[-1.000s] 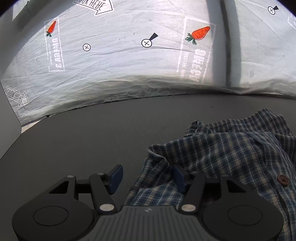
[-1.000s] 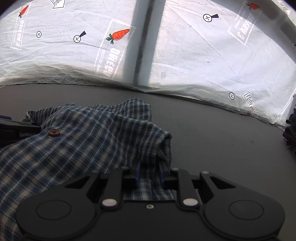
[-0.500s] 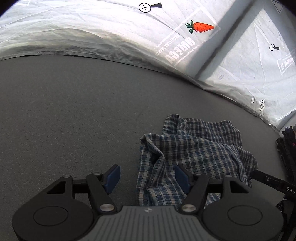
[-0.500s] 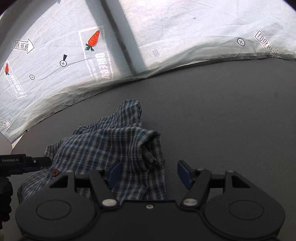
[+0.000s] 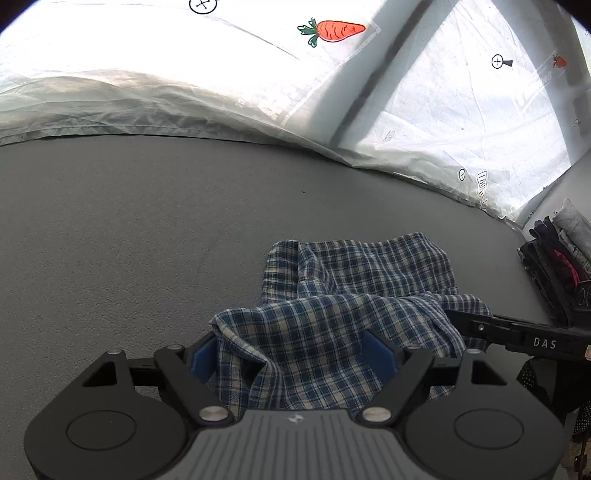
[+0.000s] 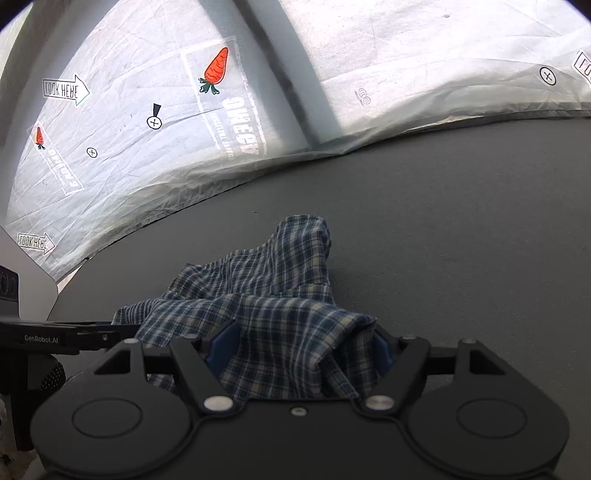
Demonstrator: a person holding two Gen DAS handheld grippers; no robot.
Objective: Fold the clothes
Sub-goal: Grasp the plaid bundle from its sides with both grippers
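Observation:
A blue and cream plaid shirt (image 5: 354,295) lies crumpled on the dark grey table (image 5: 129,229); it also shows in the right wrist view (image 6: 273,295). My left gripper (image 5: 291,354) is open, its blue pads on either side of a bunched fold at the shirt's near edge. My right gripper (image 6: 299,347) is open too, with a raised fold of the shirt between its fingers. The right gripper's body (image 5: 524,336) shows at the right of the left wrist view, the left gripper's body (image 6: 48,338) at the left of the right wrist view.
A white plastic sheet with carrot prints (image 5: 332,31) hangs along the table's far edge; it also shows in the right wrist view (image 6: 216,70). A stack of dark folded clothes (image 5: 554,266) stands at the far right. Bare table lies to the left and behind the shirt.
The right gripper opened and let go of the shirt. Both grippers turned and moved in, so each now has a shirt fold between open fingers.

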